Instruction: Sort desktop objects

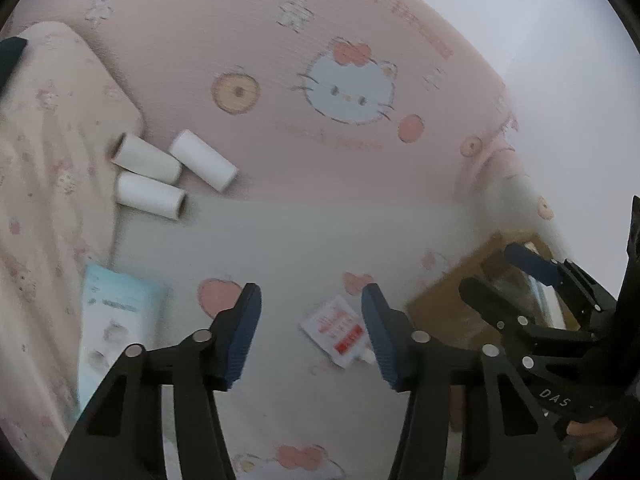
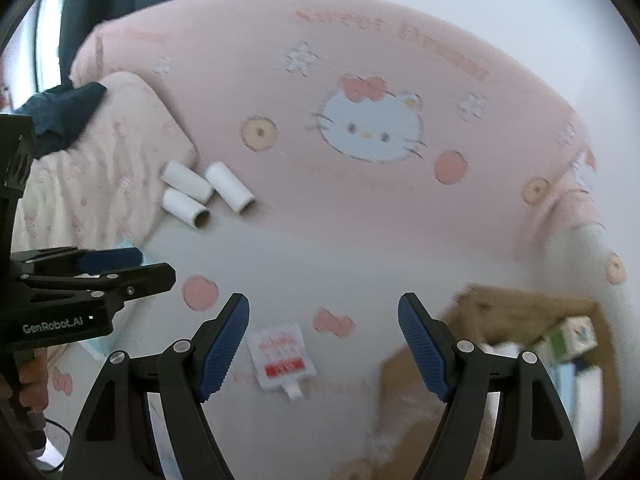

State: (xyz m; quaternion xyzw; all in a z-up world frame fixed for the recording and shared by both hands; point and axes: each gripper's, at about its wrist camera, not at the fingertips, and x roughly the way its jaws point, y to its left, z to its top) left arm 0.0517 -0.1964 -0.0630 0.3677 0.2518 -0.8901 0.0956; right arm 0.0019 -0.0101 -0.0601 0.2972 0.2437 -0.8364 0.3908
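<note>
Three white paper rolls (image 1: 172, 168) lie together on the bedding; they also show in the right wrist view (image 2: 204, 192). A small white-and-red spout pouch (image 1: 338, 330) lies between my left gripper's fingers' line of sight, and in the right wrist view (image 2: 282, 358). A light-blue packet (image 1: 116, 320) lies at the left. A brown cardboard box (image 2: 516, 312) with items inside sits at the right. My left gripper (image 1: 310, 332) is open and empty above the pouch. My right gripper (image 2: 324, 344) is open and empty, also above the pouch.
A pink Hello Kitty blanket (image 1: 348, 84) covers the far surface. A floral pillow (image 1: 44, 140) lies at the left. The box (image 1: 452, 304) holds a printed cube (image 2: 572, 336) and white items. Dark cloth (image 2: 68, 112) sits at the far left.
</note>
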